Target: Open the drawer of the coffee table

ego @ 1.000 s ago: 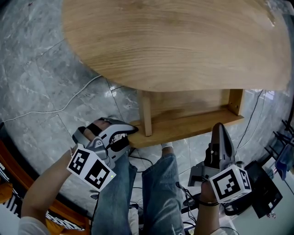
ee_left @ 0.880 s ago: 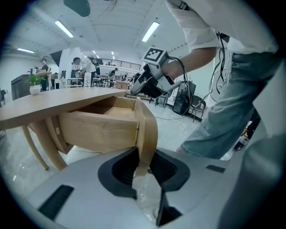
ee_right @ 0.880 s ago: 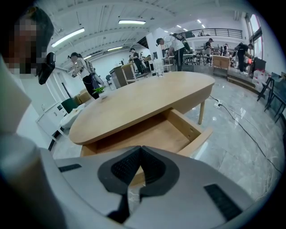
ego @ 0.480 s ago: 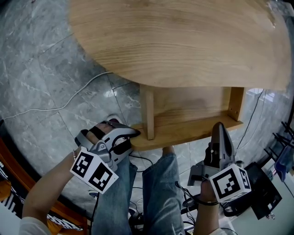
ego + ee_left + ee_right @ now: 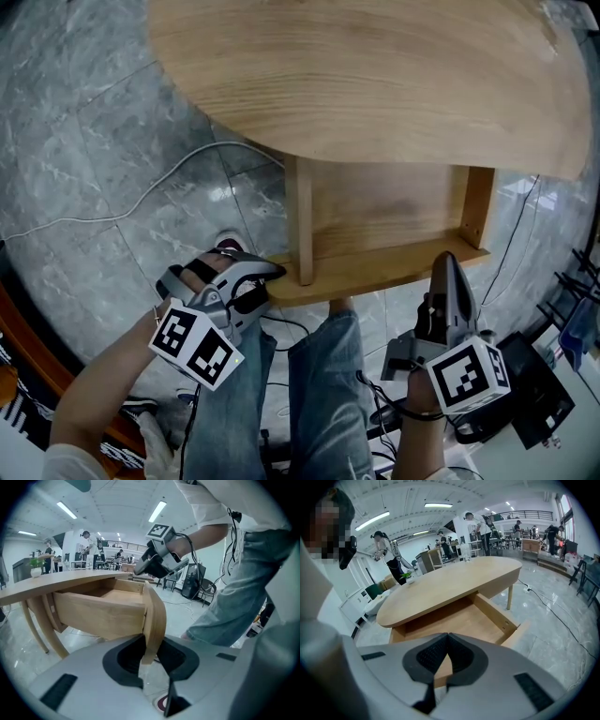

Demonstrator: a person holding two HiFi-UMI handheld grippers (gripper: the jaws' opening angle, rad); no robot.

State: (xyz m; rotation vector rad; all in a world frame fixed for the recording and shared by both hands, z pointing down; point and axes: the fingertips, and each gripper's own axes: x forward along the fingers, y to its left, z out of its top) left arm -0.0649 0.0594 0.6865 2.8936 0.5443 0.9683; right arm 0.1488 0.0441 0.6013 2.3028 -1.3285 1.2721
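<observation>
The oval wooden coffee table (image 5: 375, 84) fills the upper half of the head view. Its drawer (image 5: 384, 211) stands pulled out from under the top, and the bare wooden inside shows. My left gripper (image 5: 267, 279) is shut on the left end of the curved drawer front (image 5: 375, 272). In the left gripper view the front panel (image 5: 157, 616) sits clamped between the dark pads of the left gripper (image 5: 151, 651). My right gripper (image 5: 446, 262) hovers at the right part of the drawer front, shut with nothing in it. The right gripper view looks over the right gripper (image 5: 448, 637) into the open drawer (image 5: 454, 620).
A white cable (image 5: 141, 211) snakes over the grey marble floor left of the table. The person's legs in jeans (image 5: 319, 394) are just in front of the drawer. Black equipment and cables (image 5: 544, 384) lie at the lower right. Slanted table legs (image 5: 35, 625) stand beneath the top.
The drawer has slid further out from under the table top, showing more of its inside. My left gripper kept its hold on the front and came along. The right gripper stayed put.
</observation>
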